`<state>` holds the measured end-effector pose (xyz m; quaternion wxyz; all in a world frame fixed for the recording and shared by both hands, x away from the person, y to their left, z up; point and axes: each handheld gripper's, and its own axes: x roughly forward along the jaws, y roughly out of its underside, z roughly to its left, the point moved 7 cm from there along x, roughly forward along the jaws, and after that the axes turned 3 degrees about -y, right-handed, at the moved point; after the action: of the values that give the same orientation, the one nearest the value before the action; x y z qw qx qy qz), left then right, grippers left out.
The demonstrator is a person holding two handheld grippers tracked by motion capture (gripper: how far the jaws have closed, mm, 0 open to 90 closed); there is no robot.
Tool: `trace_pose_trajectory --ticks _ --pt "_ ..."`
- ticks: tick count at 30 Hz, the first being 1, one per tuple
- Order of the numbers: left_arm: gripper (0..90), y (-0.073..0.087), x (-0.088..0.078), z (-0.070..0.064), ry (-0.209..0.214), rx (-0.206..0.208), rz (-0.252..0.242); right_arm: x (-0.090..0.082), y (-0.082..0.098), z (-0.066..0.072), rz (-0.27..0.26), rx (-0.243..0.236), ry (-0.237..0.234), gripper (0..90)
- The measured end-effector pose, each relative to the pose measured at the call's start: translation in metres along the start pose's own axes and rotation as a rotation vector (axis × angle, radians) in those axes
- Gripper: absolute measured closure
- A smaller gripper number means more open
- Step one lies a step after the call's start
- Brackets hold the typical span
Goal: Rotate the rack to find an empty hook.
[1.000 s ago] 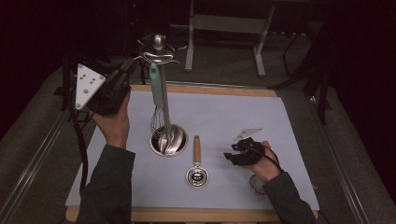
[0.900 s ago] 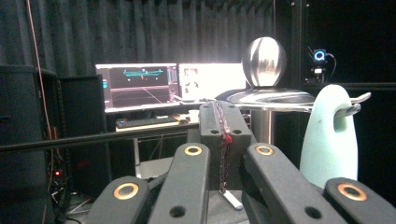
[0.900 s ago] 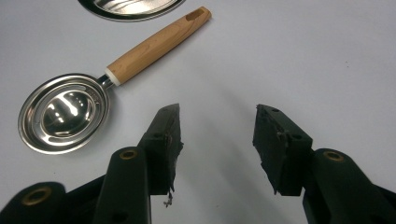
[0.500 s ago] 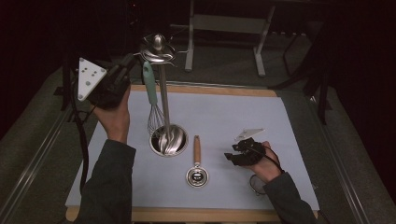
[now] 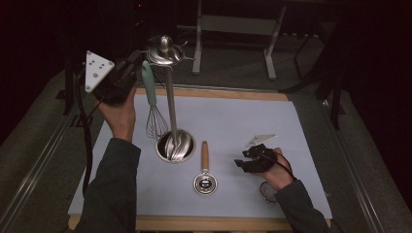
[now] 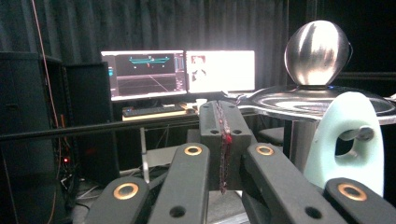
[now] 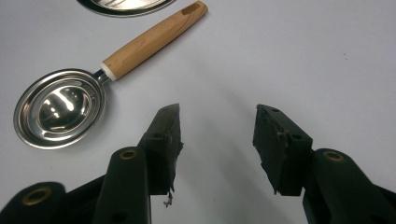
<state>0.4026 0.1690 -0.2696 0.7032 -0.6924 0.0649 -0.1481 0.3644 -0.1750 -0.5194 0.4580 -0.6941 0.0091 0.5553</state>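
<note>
A steel utensil stand rises from a round base on the mat. Its top disc and ball are close to my left gripper. A whisk with a mint-green handle hangs by its loop from a hook under the disc. My left gripper is held high just left of that handle, its pads pressed together with nothing between them. My right gripper rests low on the mat, open and holding nothing. A steel scoop with a wooden handle lies to its left.
A pale mat covers the wooden table. Monitors glow on a desk in the dark beyond, and a metal frame stands behind the table. A cable trails down from the left gripper.
The left gripper has risen a little. The whisk's handle has shifted left, off the stand's pole. The right gripper has stayed put.
</note>
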Motion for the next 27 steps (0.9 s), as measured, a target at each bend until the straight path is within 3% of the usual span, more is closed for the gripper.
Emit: trace_pose_trajectory --ticks 12,20,27 --pt "89.9 -0.001 0.004 0.001 0.012 0.004 0.023 -0.002 0.001 -0.002 -0.003 0.003 0.002 51.1" --pt "89.0 -0.001 -0.004 0.002 0.022 0.041 0.035 -0.007 0.003 -0.006 -0.003 0.011 0.01 51.0" --pt "88.2 0.013 -0.019 0.015 0.01 0.05 0.076 -0.011 0.006 -0.01 -0.001 0.016 0.019 51.0"
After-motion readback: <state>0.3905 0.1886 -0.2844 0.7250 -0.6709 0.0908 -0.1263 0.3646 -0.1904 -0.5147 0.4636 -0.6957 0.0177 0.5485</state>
